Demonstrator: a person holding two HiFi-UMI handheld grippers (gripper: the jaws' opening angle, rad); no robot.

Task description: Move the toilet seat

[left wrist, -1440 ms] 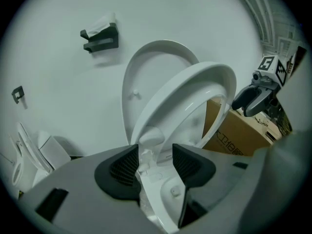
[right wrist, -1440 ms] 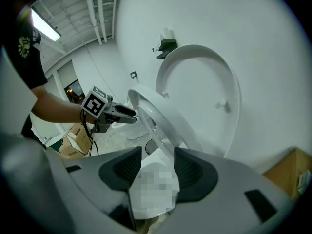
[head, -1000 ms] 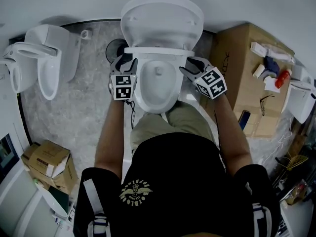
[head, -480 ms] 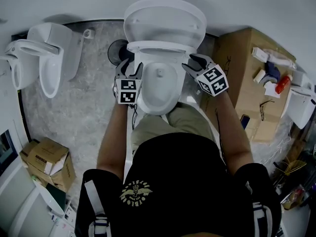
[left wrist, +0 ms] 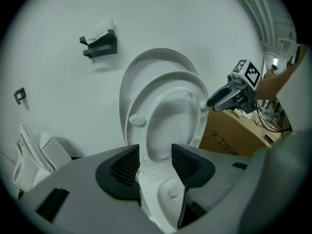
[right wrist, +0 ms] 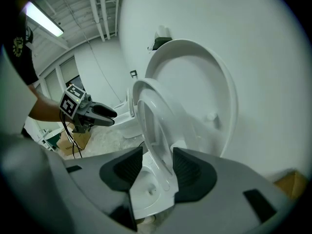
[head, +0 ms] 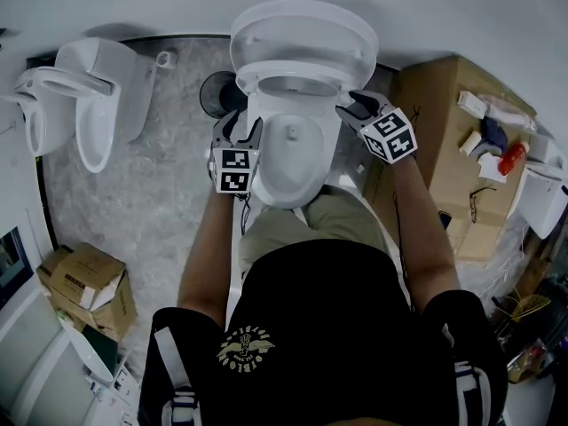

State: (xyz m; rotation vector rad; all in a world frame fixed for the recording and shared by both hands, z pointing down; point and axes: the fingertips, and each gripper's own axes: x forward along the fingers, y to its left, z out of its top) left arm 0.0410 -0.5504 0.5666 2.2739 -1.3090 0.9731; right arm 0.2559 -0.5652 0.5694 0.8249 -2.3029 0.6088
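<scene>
A white toilet stands in front of me, its lid (head: 302,27) upright against the wall. The toilet seat (head: 251,75) is raised steeply and leans close to the lid over the bowl (head: 293,162). My left gripper (head: 238,121) is at the bowl's left side, open, with only the bowl's rim seen past its pads (left wrist: 126,165). My right gripper (head: 352,105) is at the seat's right edge. In the right gripper view the seat's rim (right wrist: 152,113) runs down between the jaws; they are closing a little and I see no pad pressing on it.
A second toilet (head: 89,105) stands to the left. A big cardboard box (head: 444,140) with small items on top is right of the bowl. Smaller boxes (head: 89,291) lie at lower left. A black paper holder (left wrist: 100,43) hangs on the wall.
The seat has swung up from a low tilt to nearly against the lid. Both grippers moved forward and up along its sides.
</scene>
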